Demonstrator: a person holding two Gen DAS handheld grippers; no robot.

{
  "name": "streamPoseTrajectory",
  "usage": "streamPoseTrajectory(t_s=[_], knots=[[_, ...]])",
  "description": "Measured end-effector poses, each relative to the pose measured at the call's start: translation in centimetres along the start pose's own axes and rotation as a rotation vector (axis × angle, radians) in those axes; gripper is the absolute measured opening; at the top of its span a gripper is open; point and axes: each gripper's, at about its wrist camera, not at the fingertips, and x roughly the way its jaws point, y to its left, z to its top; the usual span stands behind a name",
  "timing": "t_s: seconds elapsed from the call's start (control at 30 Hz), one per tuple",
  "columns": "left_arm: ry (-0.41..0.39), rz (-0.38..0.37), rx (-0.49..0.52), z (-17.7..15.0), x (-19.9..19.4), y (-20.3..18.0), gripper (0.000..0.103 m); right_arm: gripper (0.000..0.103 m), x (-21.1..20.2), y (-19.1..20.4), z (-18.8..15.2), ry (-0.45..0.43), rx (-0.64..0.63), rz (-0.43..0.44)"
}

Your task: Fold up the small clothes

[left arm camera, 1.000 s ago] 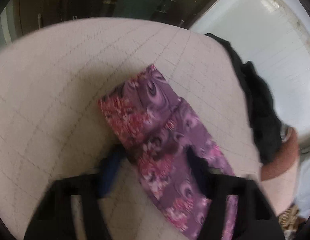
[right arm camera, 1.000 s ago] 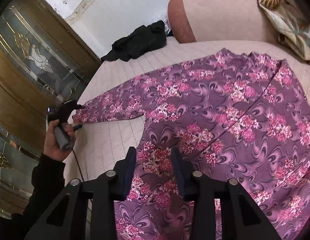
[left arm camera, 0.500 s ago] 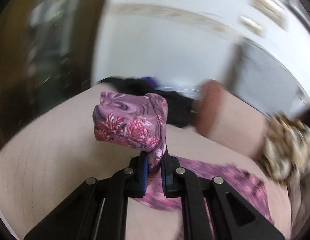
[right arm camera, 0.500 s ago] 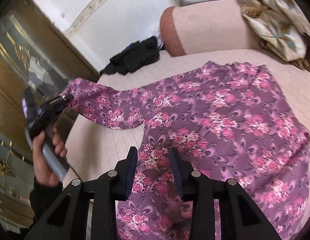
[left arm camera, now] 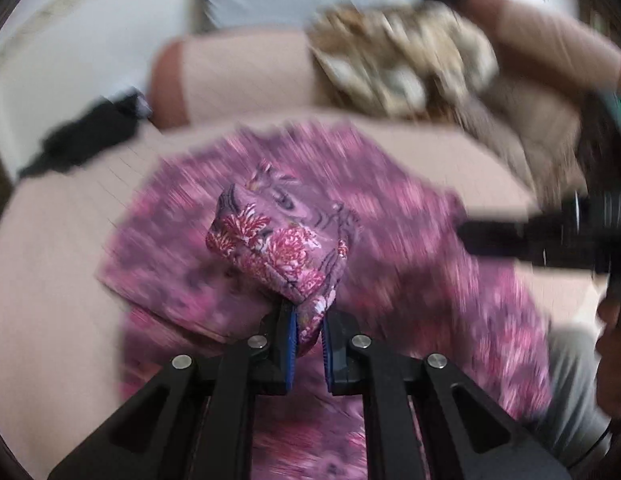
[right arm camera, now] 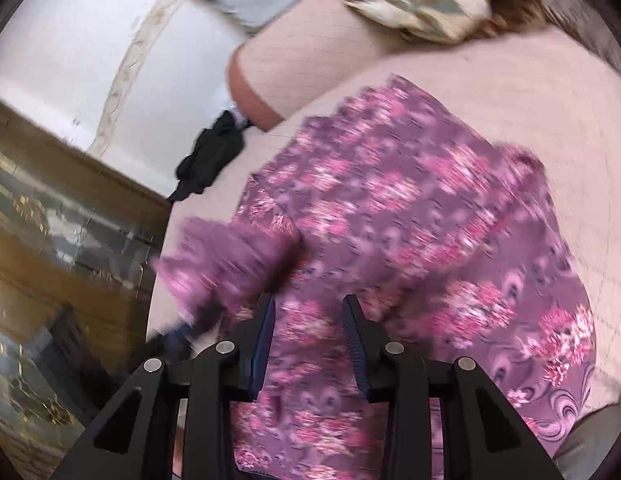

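A purple top with pink flowers (left arm camera: 390, 208) lies spread on the pink quilted bed (left arm camera: 50, 260). My left gripper (left arm camera: 308, 316) is shut on the cuff of its sleeve (left arm camera: 278, 248), which stands bunched above the fingers, lifted over the top's body. The picture is blurred by motion. In the left wrist view my right gripper (left arm camera: 530, 240) shows at the right edge, with a hand (left arm camera: 614, 320) below it. In the right wrist view the right gripper (right arm camera: 310, 320) hangs open over the top (right arm camera: 410, 220), nothing pinched, and the carried sleeve (right arm camera: 230, 256) is a blur at its left.
A black garment (right arm camera: 210, 156) lies at the bed's far left corner. A pink padded bolster (left arm camera: 230, 72) and a brown patterned cushion (left arm camera: 398, 64) line the far side. A wooden glazed door (right arm camera: 70, 240) stands left of the bed.
My left gripper shut on the sleeve cuff, lifted it off the bed and swung it across over the top's body. The right gripper drifted over the fabric with its jaws still apart.
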Motion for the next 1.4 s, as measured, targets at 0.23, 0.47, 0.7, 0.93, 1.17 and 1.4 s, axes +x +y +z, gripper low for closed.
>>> streamPoseTrajectory(t_s=[0.23,0.47,0.7,0.93,1.17,1.4], knots=[[0.057,-0.022,0.115,-2.4,0.5,-2.7,0.039,0.075,3.0,-4.8,-0.2,0.08,0.133,0.11],[0.024,-0.057,0.125,-3.1,-2.4,-1.7,0.048,0.076,7.1,-5.0,0.9,0.177,0.164,0.163],[0.054,-0.053,-0.098,-3.1,-4.1,3.1,0.058,0.083,4.9,-4.4,-0.8,0.182,0.198,0.196],[0.059,-0.061,-0.277,-3.4,-6.8,4.7,0.062,0.085,4.1,-2.9,-2.6,0.179,0.183,0.182],[0.026,-0.083,-0.387,-4.5,-10.2,5.9,0.066,0.007,5.0,-1.4,-3.8,0.199,0.089,0.029],[0.025,-0.143,-0.542,-3.8,-9.6,9.1,0.072,0.006,-3.4,0.5,-4.3,0.005,-0.015,0.056]])
